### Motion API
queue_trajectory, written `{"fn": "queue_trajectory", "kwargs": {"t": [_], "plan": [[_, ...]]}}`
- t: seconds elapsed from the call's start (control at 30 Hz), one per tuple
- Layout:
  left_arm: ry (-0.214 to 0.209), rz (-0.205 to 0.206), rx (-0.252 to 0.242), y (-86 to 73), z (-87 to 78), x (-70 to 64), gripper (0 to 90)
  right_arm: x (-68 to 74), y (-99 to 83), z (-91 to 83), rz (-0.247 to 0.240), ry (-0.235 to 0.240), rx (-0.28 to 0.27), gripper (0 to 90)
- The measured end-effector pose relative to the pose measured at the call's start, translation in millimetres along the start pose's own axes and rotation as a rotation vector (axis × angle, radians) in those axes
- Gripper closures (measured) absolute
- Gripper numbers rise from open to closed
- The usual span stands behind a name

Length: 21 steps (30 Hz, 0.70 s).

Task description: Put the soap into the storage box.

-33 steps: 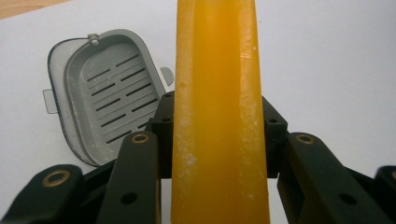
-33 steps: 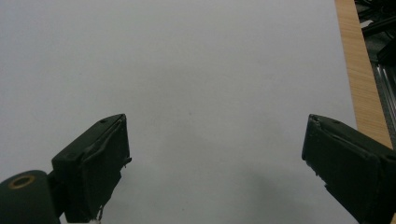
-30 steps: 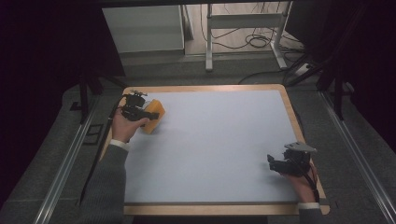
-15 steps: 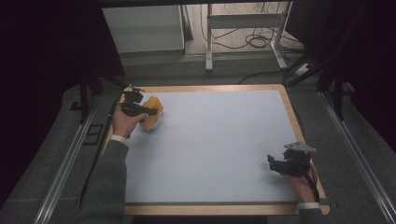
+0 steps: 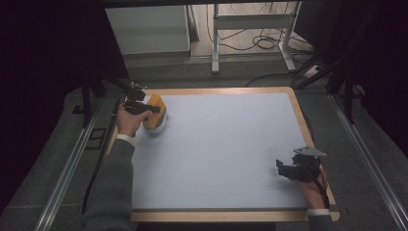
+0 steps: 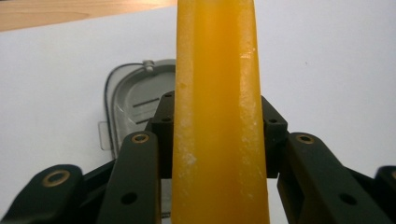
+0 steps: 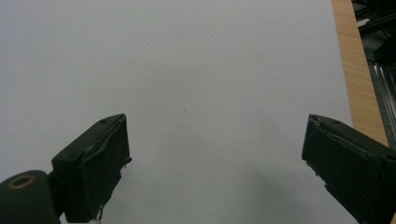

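Left claw (image 5: 153, 109) sits at the far left corner of the tabletop (image 5: 221, 154), jaws clamped on an orange-yellow lid (image 6: 217, 112) held on edge between them. Directly below and beyond the claw lies a clear plastic container (image 6: 128, 100), resting on the white tabletop surface; high view shows the lid just above it. Right claw (image 7: 215, 163) hovers low over the near right part of the tabletop, jaws wide apart, nothing between them. Wooden tabletop border runs just right of its right jaw.
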<state>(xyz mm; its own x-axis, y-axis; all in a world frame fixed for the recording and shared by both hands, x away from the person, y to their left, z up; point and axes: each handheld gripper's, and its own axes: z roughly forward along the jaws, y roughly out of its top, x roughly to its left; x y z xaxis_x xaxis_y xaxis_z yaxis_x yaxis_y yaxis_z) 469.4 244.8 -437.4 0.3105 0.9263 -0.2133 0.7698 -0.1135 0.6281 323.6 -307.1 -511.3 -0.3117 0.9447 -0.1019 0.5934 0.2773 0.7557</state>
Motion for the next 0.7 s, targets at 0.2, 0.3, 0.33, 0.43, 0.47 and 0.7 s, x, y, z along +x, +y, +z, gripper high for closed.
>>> {"fn": "queue_trajectory", "kwargs": {"t": [0.2,0.3,0.33,0.43,0.47,0.7], "plan": [[0.015,-0.032,0.003,3.3,6.9,6.7,61.1,-1.2,-0.1,-0.7,0.006,-0.003,-0.001,7.5],[0.02,-0.041,0.004,3.4,10.0,8.6,61.1,-1.4,-0.4,0.0,0.008,-0.003,-0.001,7.5],[0.028,-0.047,0.008,3.4,12.9,10.0,61.1,-1.5,-0.4,0.0,0.007,-0.002,0.001,7.5],[0.043,-0.048,0.01,3.3,15.3,10.3,61.1,-1.5,-0.4,0.2,0.007,-0.002,0.001,7.5],[0.046,-0.049,0.013,3.0,17.6,10.7,61.1,-1.7,-0.6,0.4,0.006,-0.002,0.002,7.5],[0.047,-0.087,0.009,0.2,24.5,16.5,61.1,-2.1,-0.7,-0.1,0.01,-0.006,-0.001,7.5]]}}
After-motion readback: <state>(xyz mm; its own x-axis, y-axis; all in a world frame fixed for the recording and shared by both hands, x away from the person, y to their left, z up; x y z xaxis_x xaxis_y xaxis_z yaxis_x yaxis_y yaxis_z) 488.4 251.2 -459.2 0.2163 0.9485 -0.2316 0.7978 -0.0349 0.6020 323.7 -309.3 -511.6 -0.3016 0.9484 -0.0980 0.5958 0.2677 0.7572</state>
